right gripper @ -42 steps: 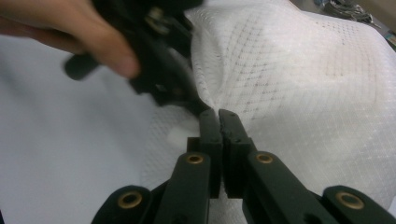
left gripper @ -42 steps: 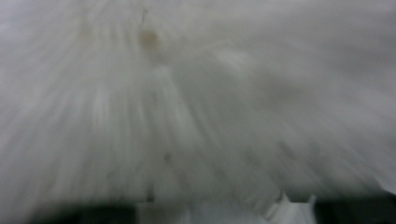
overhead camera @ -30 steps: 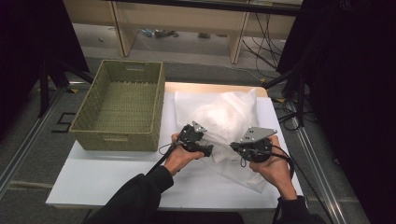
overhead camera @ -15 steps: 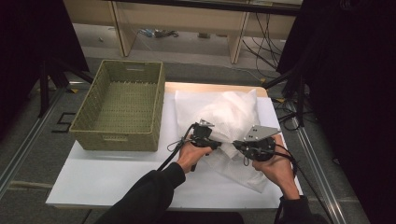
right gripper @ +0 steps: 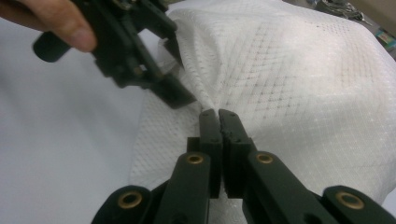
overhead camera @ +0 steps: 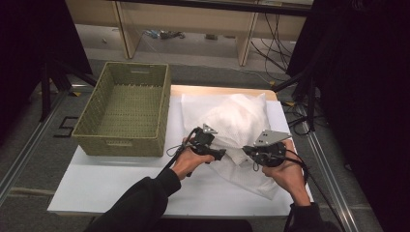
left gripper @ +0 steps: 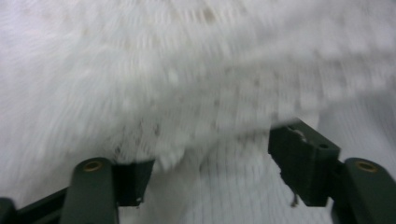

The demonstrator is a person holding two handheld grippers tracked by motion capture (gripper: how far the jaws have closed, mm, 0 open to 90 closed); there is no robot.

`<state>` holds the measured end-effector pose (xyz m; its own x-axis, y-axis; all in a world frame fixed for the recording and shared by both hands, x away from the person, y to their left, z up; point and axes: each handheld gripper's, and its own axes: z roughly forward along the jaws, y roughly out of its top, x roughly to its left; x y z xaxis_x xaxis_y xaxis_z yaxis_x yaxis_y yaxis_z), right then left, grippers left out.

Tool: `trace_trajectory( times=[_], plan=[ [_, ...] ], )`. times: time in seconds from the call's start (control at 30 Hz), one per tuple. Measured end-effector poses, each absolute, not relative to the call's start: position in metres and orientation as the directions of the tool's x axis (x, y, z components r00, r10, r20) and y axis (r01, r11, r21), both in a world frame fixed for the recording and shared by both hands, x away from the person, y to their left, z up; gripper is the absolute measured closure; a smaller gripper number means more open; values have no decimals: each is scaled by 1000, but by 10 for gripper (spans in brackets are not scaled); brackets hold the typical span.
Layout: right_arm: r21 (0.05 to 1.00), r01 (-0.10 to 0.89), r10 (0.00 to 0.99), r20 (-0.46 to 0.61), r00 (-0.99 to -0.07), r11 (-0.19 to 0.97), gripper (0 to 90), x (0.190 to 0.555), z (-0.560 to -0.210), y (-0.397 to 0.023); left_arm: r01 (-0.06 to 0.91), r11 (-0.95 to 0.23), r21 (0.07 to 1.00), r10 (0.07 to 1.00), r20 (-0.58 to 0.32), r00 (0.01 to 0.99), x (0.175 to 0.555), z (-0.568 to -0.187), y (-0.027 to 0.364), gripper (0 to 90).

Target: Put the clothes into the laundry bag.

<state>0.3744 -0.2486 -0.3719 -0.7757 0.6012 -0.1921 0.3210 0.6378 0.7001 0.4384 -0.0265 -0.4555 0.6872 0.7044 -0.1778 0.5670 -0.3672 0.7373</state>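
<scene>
High view puts the white table (overhead camera: 111, 186) first, with the green woven basket (overhead camera: 126, 108) standing empty on its far left. To the right of the basket lies the white mesh sack (overhead camera: 239, 123), bulging at the far end and flattening out toward the near right corner of the table.

Both hands work at the sack's near edge. The right gripper (right gripper: 218, 122) has its jaws pressed together, and in the right gripper view a gathered fold of the weave runs straight into them, so it pinches the sack there. The left gripper (overhead camera: 218, 153) sits just to the left of it. Its jaws have just been opening: in the left gripper view they stand spread, with blurred fabric between the fingers (left gripper: 303, 161) but not squeezed by them.

The risk, as I judge it, lies in that one-sided hold. If the right hand pulls while the left has nothing clamped, the slippery weave could slide out of the single pinch, or the bulk could drag sideways toward the table's right edge. A left pinch taken too shallow may also catch one layer only.
</scene>
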Motion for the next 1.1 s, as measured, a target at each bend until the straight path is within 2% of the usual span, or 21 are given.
trace_trajectory(
  times=[0.07,0.23,0.4,0.43,0.5,0.6,0.67,0.73,0.9,1.0,1.1],
  plan=[
    [703,303,594,-209,-777,644,899,375,-372,-248,566,-400,720,698,-161,698,439,-462,-28,323],
    [701,307,591,-201,-782,644,899,375,-372,-248,595,-334,731,720,-209,661,451,-477,-46,339],
    [699,306,592,-207,-779,647,899,375,-372,-249,574,-345,743,698,-206,686,470,-485,-64,707],
    [696,303,586,-207,-783,651,899,375,-372,-250,581,-325,746,702,-221,677,473,-484,-65,734],
    [700,319,605,-201,-770,639,899,375,-372,-251,562,-324,761,718,-189,670,477,-480,-66,763],
    [701,324,611,-199,-766,635,899,375,-373,-253,552,-295,780,750,-169,640,482,-475,-64,766],
    [697,319,605,-206,-769,643,899,376,-374,-253,547,-340,765,740,-142,658,481,-477,-61,735],
    [695,318,596,-196,-779,645,900,377,-376,-251,551,-365,750,728,-138,671,473,-474,-53,632],
    [697,333,614,-193,-765,635,899,376,-376,-253,506,-408,760,709,-86,700,443,-448,-10,498],
    [697,333,616,-197,-762,635,899,376,-376,-253,509,-416,754,721,-68,690,432,-442,11,495],
    [696,321,605,-203,-770,642,899,378,-377,-252,540,-404,738,725,-103,681,425,-444,19,497]
  ],
)
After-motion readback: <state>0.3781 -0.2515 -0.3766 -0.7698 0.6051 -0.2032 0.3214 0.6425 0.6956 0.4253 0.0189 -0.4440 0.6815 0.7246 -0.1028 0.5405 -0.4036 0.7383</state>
